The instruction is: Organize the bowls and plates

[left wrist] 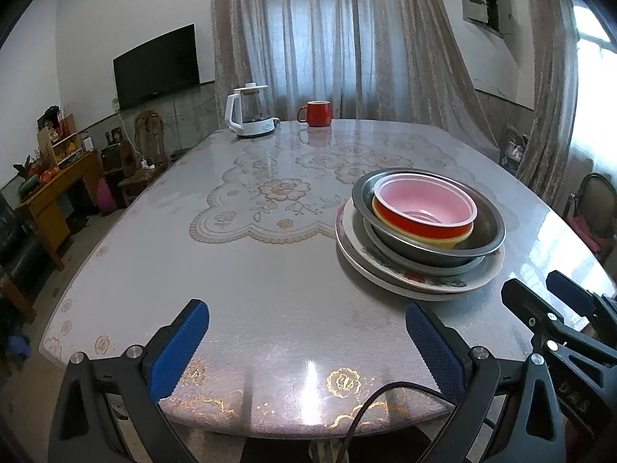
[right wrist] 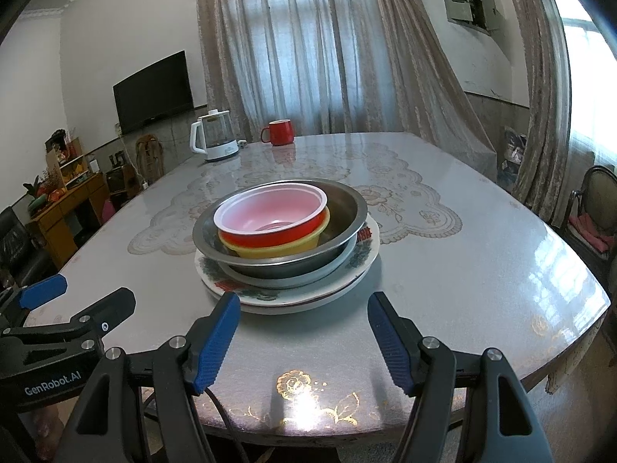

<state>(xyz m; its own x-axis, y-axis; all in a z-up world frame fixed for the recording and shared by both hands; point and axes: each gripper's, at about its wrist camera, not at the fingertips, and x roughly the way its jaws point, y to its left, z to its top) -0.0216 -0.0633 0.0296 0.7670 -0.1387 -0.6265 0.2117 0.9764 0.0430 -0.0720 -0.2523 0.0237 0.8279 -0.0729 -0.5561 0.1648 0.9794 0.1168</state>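
Bowls (right wrist: 270, 216) sitting nested on stacked plates (right wrist: 358, 266) on surface (right wrist: 462, 270); left hand-held gripper (left wrist: 306, 341) and right hand-held gripper (right wrist: 302, 337) hovering near, both released.

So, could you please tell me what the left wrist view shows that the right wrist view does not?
Only the left wrist view shows the left gripper head on, open over bare table, with the stack off to its right. Only the right wrist view shows the right gripper open, facing the floral plate. Both show the red bowl nested in the steel bowl, plus the kettle and red mug.
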